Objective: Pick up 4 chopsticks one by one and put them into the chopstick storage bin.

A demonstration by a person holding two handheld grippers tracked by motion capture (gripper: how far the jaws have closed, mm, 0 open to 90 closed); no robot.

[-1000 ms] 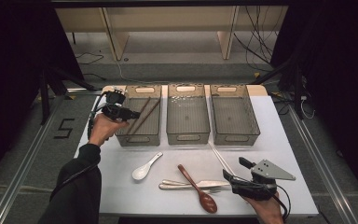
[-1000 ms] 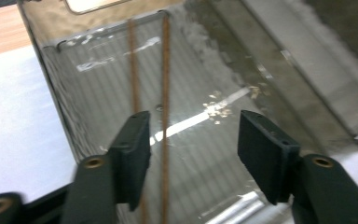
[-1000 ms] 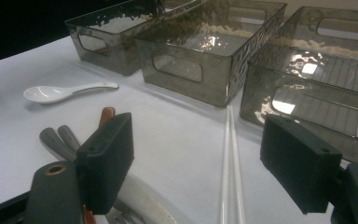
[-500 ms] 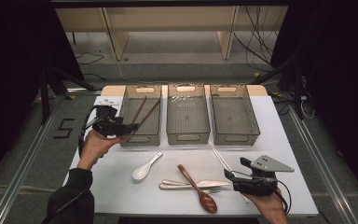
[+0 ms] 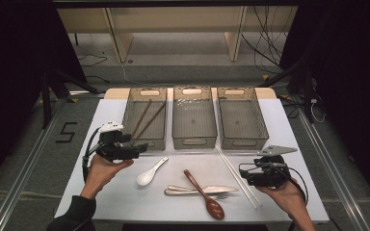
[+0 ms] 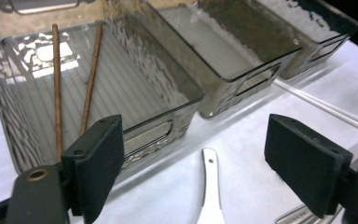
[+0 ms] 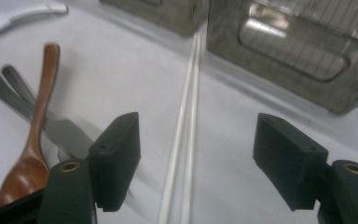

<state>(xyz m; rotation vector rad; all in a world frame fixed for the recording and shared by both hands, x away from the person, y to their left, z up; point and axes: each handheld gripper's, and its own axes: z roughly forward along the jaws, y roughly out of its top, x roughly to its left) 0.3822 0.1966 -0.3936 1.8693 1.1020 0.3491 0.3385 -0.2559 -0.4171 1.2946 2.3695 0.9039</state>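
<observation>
Two brown chopsticks [image 5: 147, 118] [image 6: 91, 79] lie in the left grey bin [image 5: 145, 143]. My left gripper [image 5: 141, 146] [image 6: 205, 154] hovers just in front of that bin, open; its jaws have just been opening and nothing is between them. Below it lies a white spoon [image 5: 149, 174] [image 6: 210, 186]. A pair of white chopsticks [image 5: 236, 175] [image 7: 186, 107] lies on the table at the right. My right gripper [image 5: 242, 174] [image 7: 196, 158] straddles them; its jaws have just been closing, and the pads stand apart from the sticks.
A middle bin [image 5: 194, 142] and a right bin [image 5: 243, 144] stand beside the left one. A wooden spoon [image 5: 204, 192] [image 7: 32, 154] lies across metal cutlery [image 5: 188, 190] [image 7: 18, 98] near the table's front edge.
My left gripper has drawn back from over the left bin toward the near left, and the brown chopsticks stay in the bin. The right gripper has shifted slightly at the white chopsticks.
</observation>
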